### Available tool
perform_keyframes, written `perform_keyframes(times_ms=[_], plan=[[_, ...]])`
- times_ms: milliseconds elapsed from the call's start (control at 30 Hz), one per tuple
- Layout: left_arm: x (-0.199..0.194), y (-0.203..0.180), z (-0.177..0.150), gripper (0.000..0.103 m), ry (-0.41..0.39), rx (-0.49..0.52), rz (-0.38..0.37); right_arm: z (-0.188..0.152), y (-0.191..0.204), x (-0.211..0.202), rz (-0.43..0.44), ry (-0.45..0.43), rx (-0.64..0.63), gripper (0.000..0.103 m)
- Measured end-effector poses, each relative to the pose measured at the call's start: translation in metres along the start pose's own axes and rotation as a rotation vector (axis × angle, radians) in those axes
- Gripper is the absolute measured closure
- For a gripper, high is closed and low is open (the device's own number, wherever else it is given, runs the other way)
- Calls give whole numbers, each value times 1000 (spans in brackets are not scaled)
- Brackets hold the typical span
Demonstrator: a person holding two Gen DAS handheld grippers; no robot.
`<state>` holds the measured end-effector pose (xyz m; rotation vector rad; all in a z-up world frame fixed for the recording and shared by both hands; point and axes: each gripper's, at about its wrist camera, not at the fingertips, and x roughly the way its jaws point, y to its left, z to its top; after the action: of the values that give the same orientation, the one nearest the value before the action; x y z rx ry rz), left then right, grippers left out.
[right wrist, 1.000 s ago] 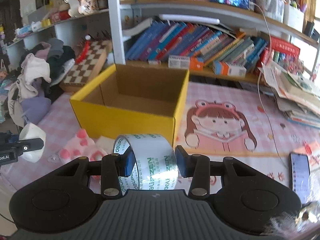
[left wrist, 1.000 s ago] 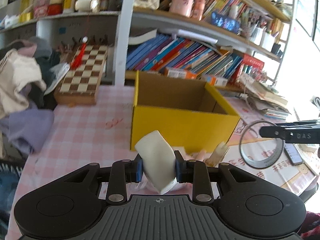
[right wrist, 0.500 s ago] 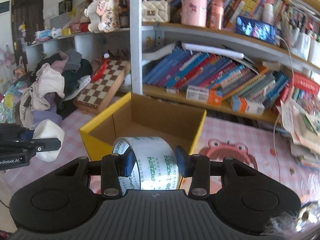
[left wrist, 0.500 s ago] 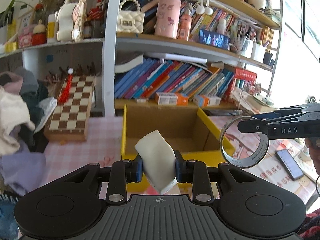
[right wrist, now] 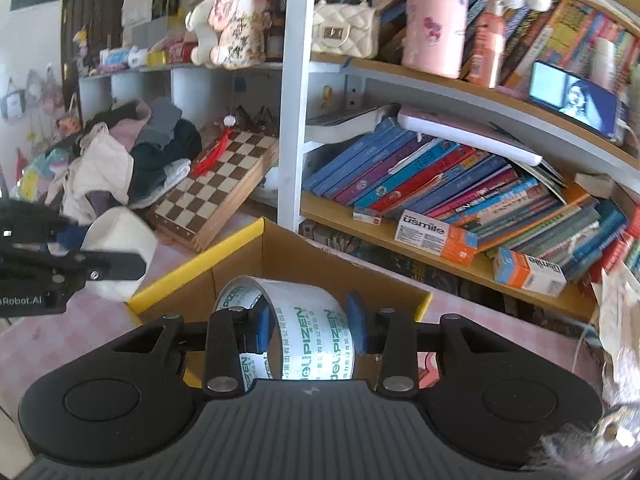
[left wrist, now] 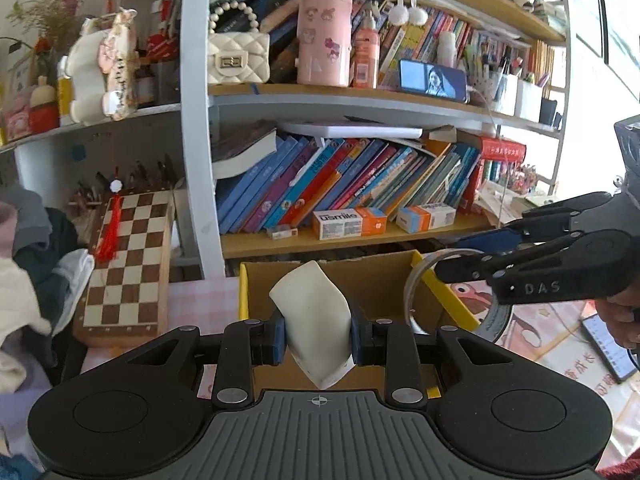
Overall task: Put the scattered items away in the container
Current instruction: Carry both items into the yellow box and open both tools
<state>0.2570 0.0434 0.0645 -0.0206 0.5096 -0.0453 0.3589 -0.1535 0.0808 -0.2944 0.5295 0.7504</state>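
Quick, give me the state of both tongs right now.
Left tongs: shut on the white cup.
Right tongs: shut on the tape roll.

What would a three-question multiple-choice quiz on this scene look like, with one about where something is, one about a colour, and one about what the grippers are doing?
1. Where is the chessboard?
A. inside the box
B. left of the box, leaning against the shelf unit
C. on the top shelf

2. What colour is the outside of the cardboard box?
A. yellow
B. green
C. white

3. What is the right gripper doing?
A. hanging open with nothing in it
B. gripping a phone
C. clamped on a roll of tape

Answers:
1 B: the left wrist view shows it propped left of the box.
2 A: its rim and outer wall are yellow.
3 C: the printed tape roll sits between its fingers, while the left gripper holds a white squashed object.
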Motion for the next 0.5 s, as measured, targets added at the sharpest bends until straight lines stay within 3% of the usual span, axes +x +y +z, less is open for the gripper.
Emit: perform_keyframes(times_ms=[233, 500], plan=[[44, 4, 9, 75, 68, 10, 4, 5, -11, 50, 38, 63, -87, 69], [107, 18, 4, 75, 230, 25, -2, -6, -14, 110, 98, 179, -235, 69]])
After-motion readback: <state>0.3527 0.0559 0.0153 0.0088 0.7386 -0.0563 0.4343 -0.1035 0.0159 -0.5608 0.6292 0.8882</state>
